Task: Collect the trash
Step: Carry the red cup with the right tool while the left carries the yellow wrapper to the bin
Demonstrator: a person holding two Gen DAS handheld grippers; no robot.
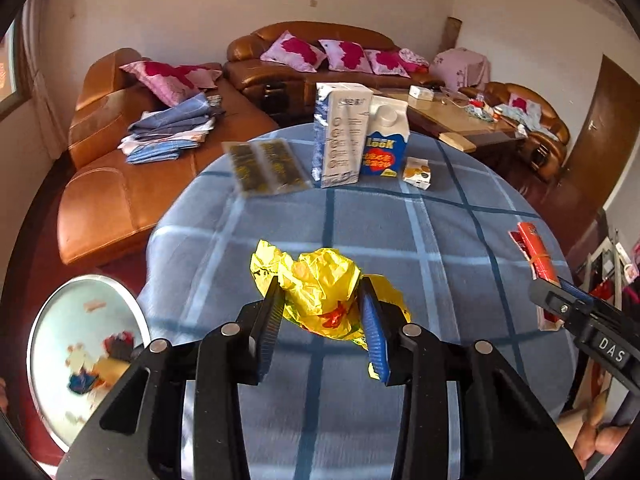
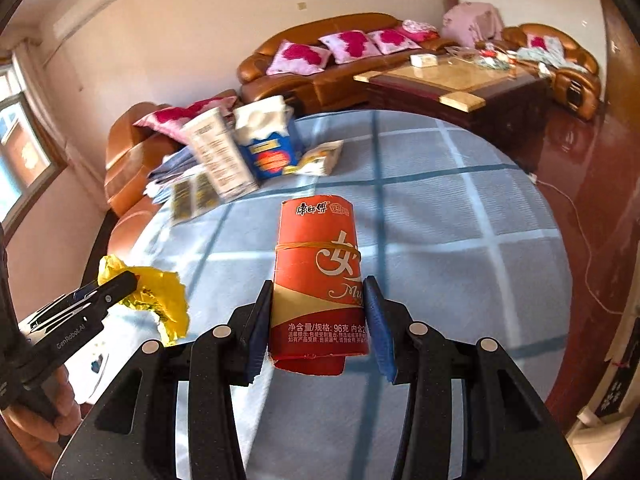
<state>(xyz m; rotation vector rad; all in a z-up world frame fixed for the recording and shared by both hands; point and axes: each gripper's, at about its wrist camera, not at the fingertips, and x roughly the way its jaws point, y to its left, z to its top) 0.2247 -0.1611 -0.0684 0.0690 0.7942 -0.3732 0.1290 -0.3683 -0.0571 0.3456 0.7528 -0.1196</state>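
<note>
Pointing away lengthwise, red box point(image 2: 318, 284), seemingly clamped.

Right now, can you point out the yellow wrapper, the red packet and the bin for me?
yellow wrapper point(image 1: 320, 284), left wrist view, crumpled middle between the fingers.
red packet point(image 2: 318, 280), right wrist view, its printed front.
bin point(image 1: 40, 320), left wrist view, its pale rim, lower left.
</note>
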